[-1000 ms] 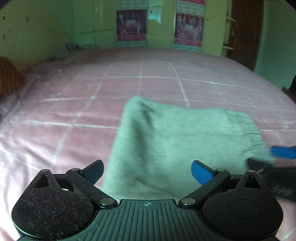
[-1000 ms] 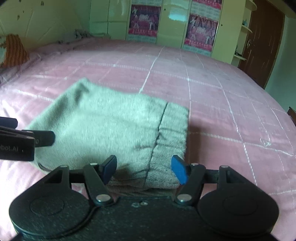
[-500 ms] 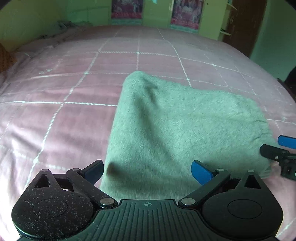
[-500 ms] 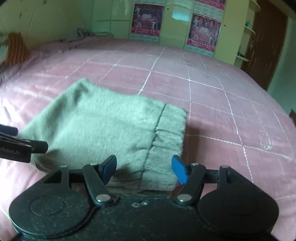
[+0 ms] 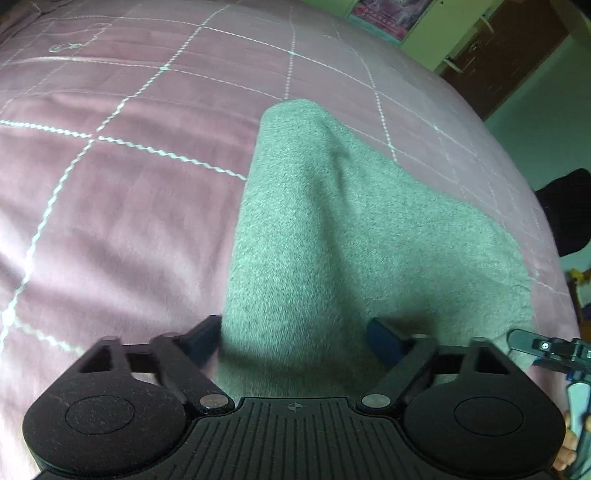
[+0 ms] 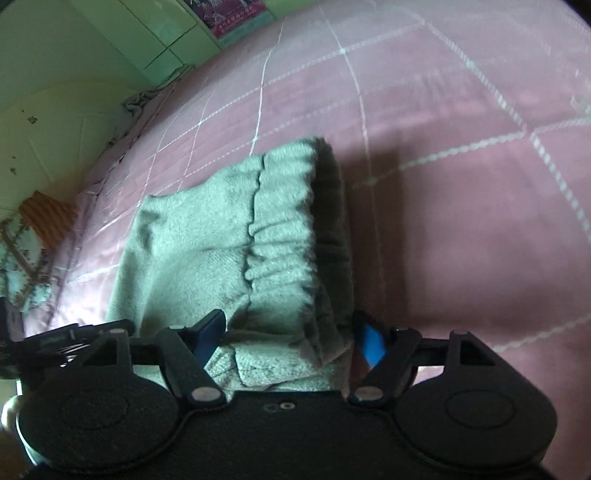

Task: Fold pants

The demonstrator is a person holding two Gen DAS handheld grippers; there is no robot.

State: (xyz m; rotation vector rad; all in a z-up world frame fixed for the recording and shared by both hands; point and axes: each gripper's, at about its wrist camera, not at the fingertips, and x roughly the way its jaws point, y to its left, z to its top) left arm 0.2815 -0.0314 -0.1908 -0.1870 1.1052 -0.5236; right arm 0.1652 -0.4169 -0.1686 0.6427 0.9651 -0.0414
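Observation:
Folded grey-green pants (image 5: 351, 229) lie on a pink checked bedspread (image 5: 129, 184). My left gripper (image 5: 295, 338) points down at their near left corner. Its jaws are closing with the cloth between them, the left pad at the cloth's edge, and I see no firm pinch. In the right wrist view the elastic waistband (image 6: 284, 221) runs away from me. My right gripper (image 6: 291, 338) straddles the near waistband corner, its jaws opening around the bunched cloth. Each gripper shows in the other's view: the right gripper (image 5: 546, 347) at the right edge, the left gripper (image 6: 74, 336) at the left.
The bedspread (image 6: 461, 184) stretches wide on all sides of the pants. Pale green cupboards with posters (image 6: 229, 14) and a brown door (image 5: 517, 55) stand beyond the bed. An orange pillow (image 6: 48, 218) lies at the far left. A dark object (image 5: 569, 214) sits off the bed's right edge.
Both grippers have come down and tipped toward the pants' near edge, each rolling. The left jaws have narrowed and the right jaws widened. The cloth now lies between both pairs of fingers.

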